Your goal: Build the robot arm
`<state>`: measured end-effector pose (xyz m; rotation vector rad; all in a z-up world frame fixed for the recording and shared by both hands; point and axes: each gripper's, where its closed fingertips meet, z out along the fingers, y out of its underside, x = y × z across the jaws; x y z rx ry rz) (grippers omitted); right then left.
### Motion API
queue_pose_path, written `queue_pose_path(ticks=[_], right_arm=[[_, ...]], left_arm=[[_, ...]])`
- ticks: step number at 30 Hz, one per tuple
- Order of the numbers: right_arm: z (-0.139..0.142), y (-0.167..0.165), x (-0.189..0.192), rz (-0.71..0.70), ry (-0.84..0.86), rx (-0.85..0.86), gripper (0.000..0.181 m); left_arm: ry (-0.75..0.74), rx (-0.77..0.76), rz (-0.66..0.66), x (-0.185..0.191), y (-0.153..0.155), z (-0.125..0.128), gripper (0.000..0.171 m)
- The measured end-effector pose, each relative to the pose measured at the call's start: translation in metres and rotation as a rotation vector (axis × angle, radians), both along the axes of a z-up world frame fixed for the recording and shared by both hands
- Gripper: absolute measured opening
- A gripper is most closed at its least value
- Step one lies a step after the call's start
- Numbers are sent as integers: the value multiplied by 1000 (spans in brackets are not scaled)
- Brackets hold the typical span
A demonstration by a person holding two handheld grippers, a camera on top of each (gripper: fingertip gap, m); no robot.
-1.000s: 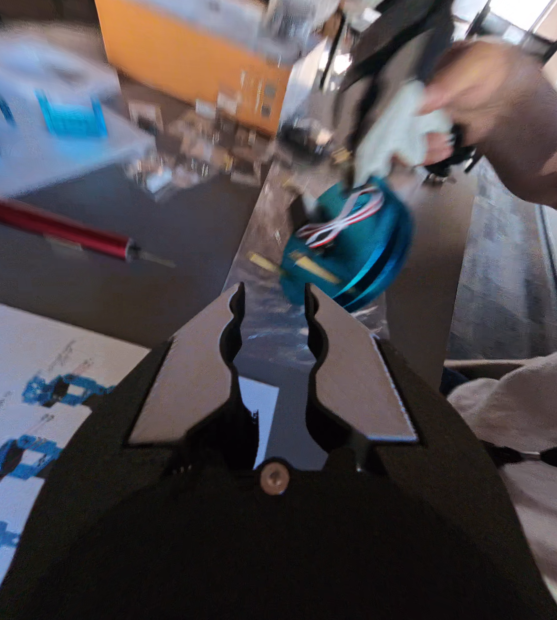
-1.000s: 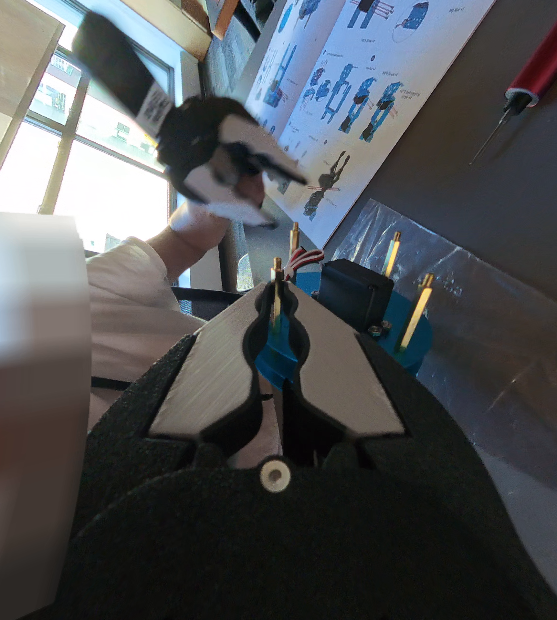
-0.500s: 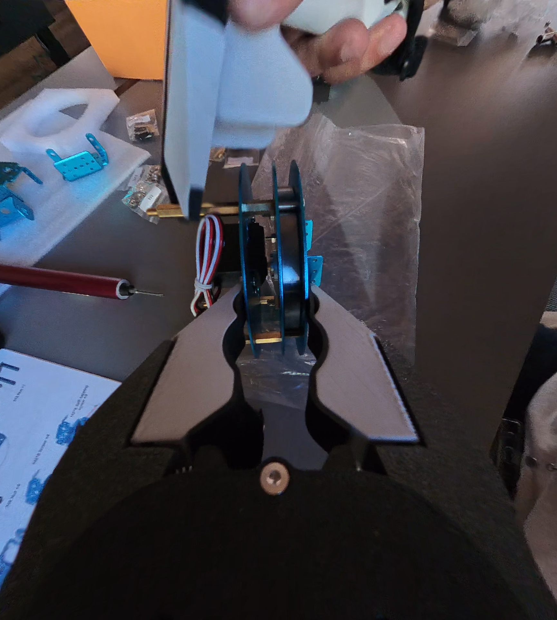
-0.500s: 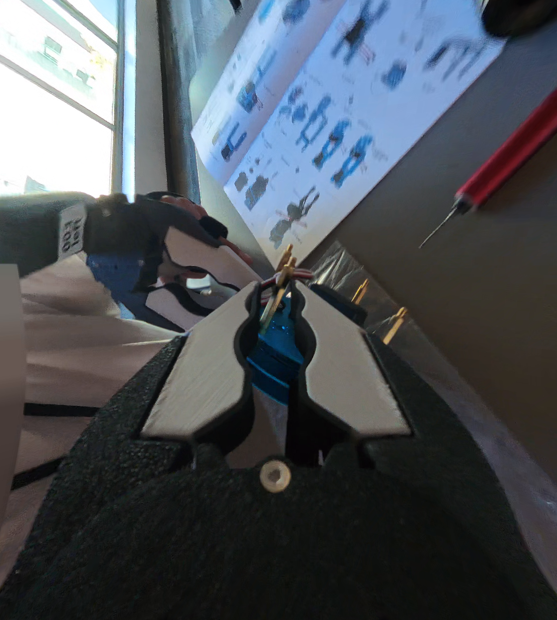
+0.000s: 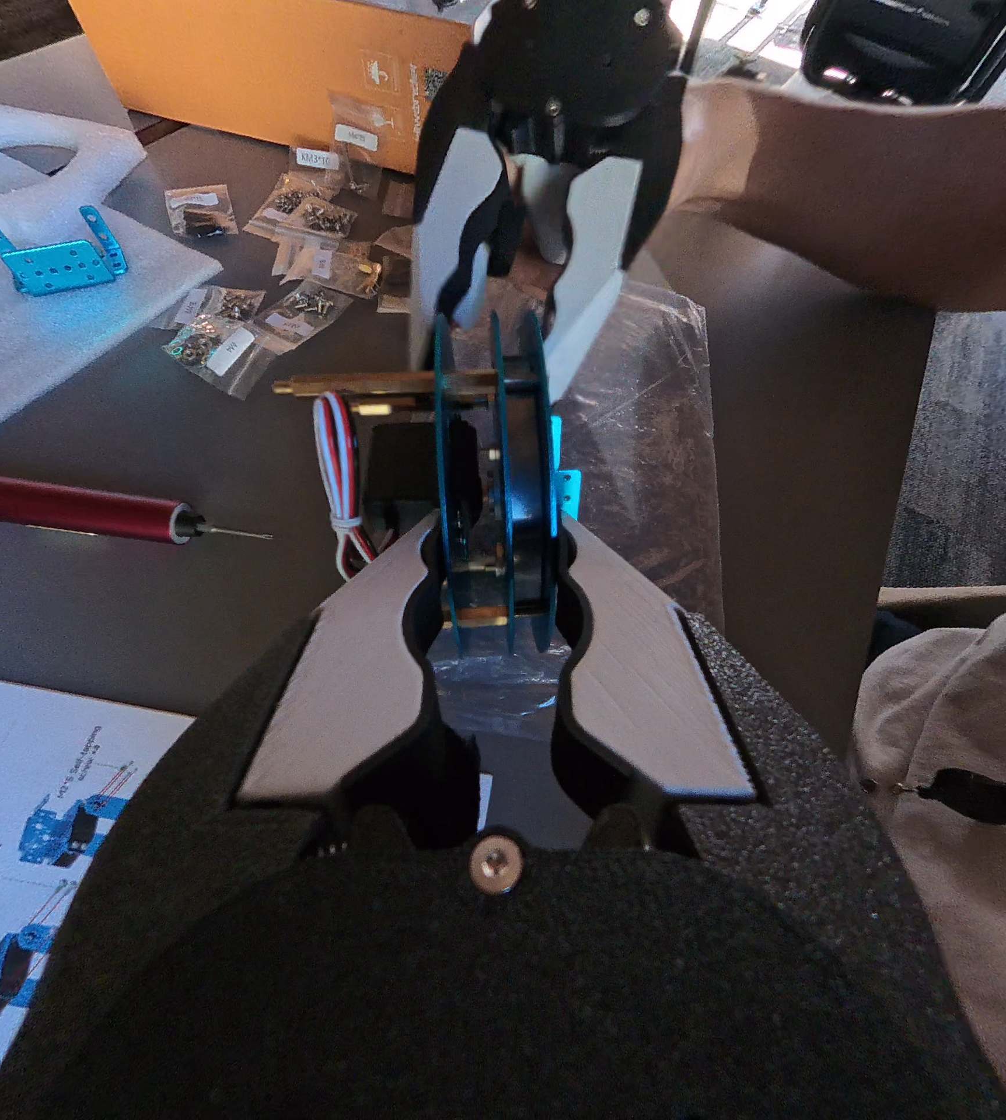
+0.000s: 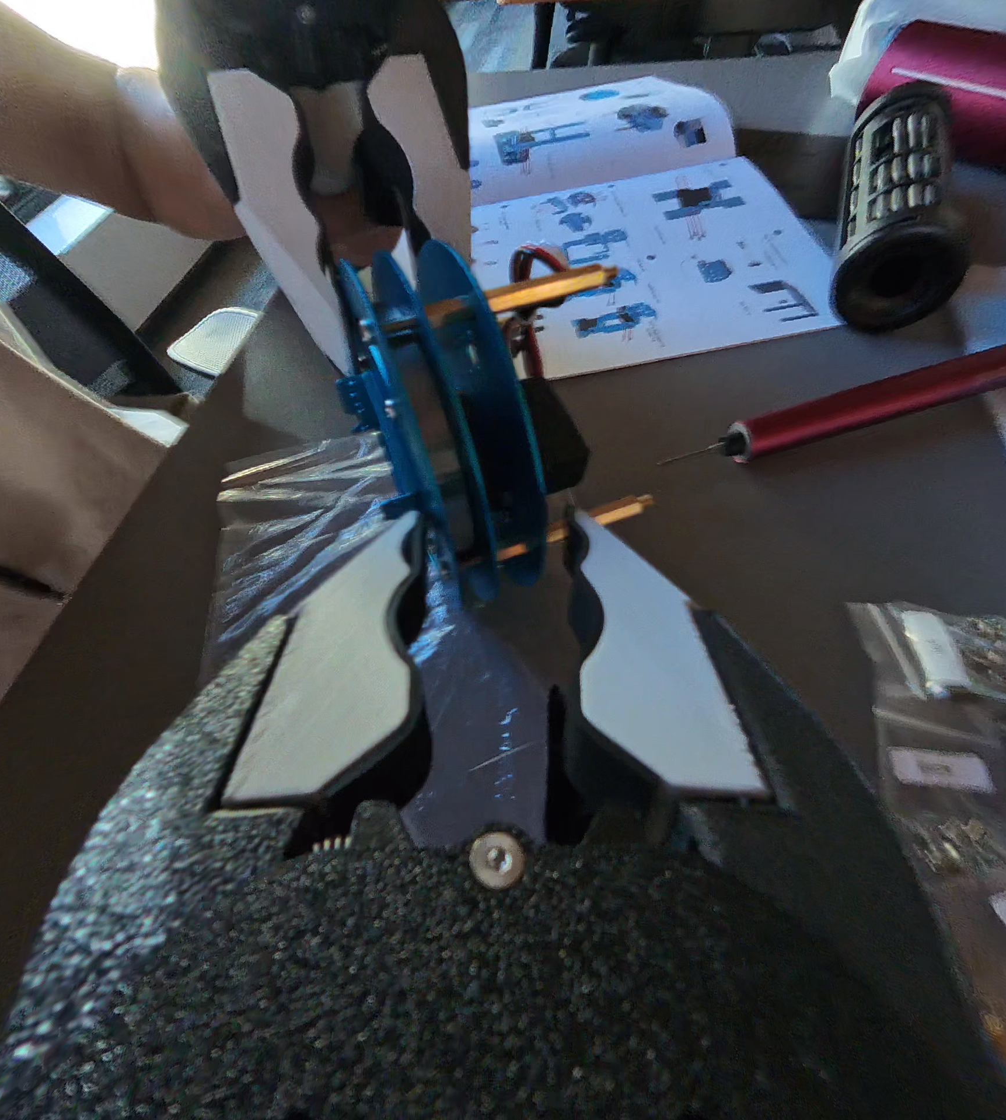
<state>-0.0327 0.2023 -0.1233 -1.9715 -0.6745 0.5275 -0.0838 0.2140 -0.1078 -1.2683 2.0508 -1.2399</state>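
Note:
A blue disc assembly (image 5: 534,424) of round plates, brass standoffs, a black servo and red-white wires stands on edge over a clear plastic bag (image 5: 634,436). My left gripper (image 5: 497,533) is shut on its near rim, one finger against each outer plate. My right gripper (image 5: 500,303) hangs open over the far rim. In the right wrist view the assembly (image 6: 476,424) sits just past my open right gripper (image 6: 494,521). Its left finger is at the outer plate and its right finger is clear of it. The left gripper (image 6: 373,266) clasps the far rim.
A red screwdriver (image 5: 64,506) lies left on the dark table. Bags of screws (image 5: 282,273), white foam with a blue bracket (image 5: 58,266) and an orange box (image 5: 246,66) lie behind. An instruction booklet (image 6: 640,242) and a black cylinder (image 6: 894,200) are nearby. The right tips stand about 15 cm off the red screwdriver (image 5: 64,506). My right wrist view (image 6: 833,404) looks at it from another angle.
My right gripper has opened and let go of the assembly and swung round to face it. The left gripper moved in around the rim and now holds it.

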Motion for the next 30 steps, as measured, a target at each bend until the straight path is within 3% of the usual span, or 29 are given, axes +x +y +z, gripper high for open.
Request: queue_pose_path(ticks=[1, 4, 9, 14, 18, 21, 24, 28, 30], right_arm=[[-1, -4, -4, 55, 21, -46, 35], [2, -7, -11, 66, 84, -236, 34], [55, -24, -23, 57, 239, -396, 33], [46, -53, -35, -15, 574, -767, 32], [33, -47, -39, -9, 672, -794, 32], [13, -36, -40, 33, 580, -752, 35], [11, -43, -32, 105, 381, -574, 37], [-7, -45, -16, 28, 4, -324, 23], [-27, -47, -25, 56, -139, -347, 24]], left_arm=[[8, -14, -7, 0, 0, 2, 32], [52, -69, -28, 1, 1, 16, 32], [179, -459, -89, -14, -8, 51, 32], [424, -990, -108, -22, -32, 36, 31], [477, -1092, -80, -27, -31, 22, 32], [520, -1124, -3, -34, -19, 7, 31], [553, -1160, 46, -43, -9, 2, 31], [521, -1127, 104, -56, 5, 5, 31], [517, -1129, 142, -60, 11, 5, 31]])
